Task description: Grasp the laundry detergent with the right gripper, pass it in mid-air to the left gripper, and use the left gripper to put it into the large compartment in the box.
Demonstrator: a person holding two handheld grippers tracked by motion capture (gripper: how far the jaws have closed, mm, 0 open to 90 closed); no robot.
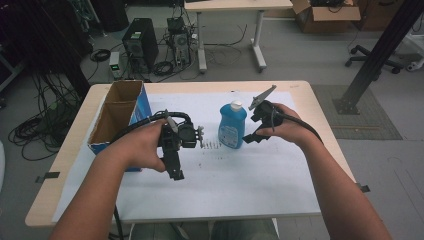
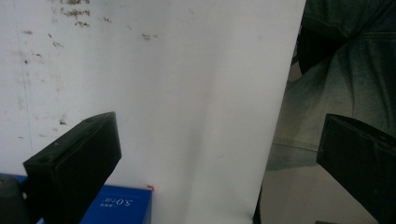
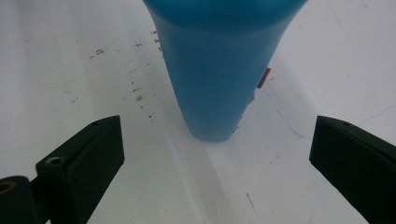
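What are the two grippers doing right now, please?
Left gripper: open, holding nothing, over the white sheet.
Right gripper: open, empty, jaws facing the blue bottle.

Bottle right of box

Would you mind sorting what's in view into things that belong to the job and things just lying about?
Belongs to the job:
blue bottle
right gripper, open, facing the bottle
left gripper, open

Just lying about:
cardboard box
white sheet
computer tower on the floor
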